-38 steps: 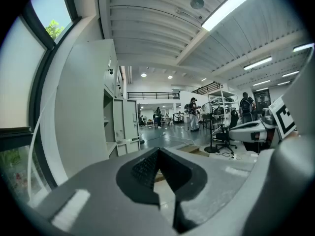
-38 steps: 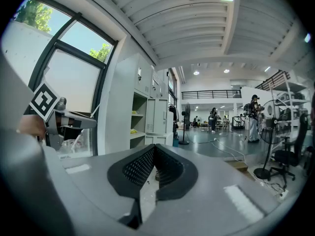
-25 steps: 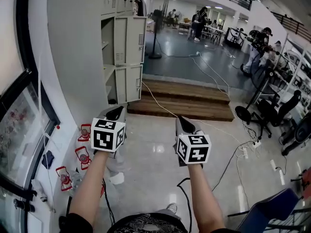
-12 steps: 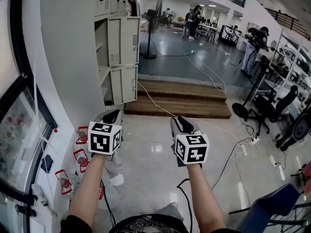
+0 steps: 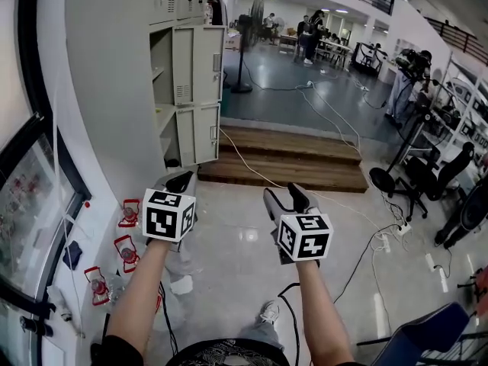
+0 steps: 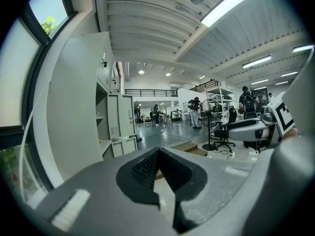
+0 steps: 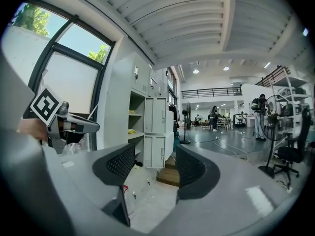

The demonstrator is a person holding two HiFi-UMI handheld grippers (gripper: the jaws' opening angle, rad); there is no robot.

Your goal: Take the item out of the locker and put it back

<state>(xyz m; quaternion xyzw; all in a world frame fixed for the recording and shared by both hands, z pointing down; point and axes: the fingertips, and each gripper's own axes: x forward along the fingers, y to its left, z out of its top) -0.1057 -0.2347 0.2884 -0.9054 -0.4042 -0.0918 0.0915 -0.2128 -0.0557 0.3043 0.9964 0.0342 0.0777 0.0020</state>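
Observation:
A grey locker (image 5: pixel 191 90) stands against the left wall with its doors swung open. Its shelves show in the right gripper view (image 7: pixel 152 132), and a small yellow item (image 7: pixel 132 131) lies on one of them. My left gripper (image 5: pixel 181 180) is held out over the floor well short of the locker, its jaws shut with nothing between them (image 6: pixel 156 154). My right gripper (image 5: pixel 284 199) hovers beside it, open and empty (image 7: pixel 155 161). Each gripper shows in the other's view: the right gripper (image 6: pixel 275 122) and the left gripper (image 7: pixel 64 124).
Wooden steps (image 5: pixel 290 158) lie just past the locker, with a white cable (image 5: pixel 252 166) running across them. Red-and-white items (image 5: pixel 126 242) line the left wall. A fan on a stand (image 5: pixel 245 52), office chairs (image 5: pixel 415 181) and a blue chair (image 5: pixel 415 334) stand around. People work far back.
The right gripper's jaws have spread apart from a shut tip to open. Both grippers stay at about the same place; the view has shifted slightly.

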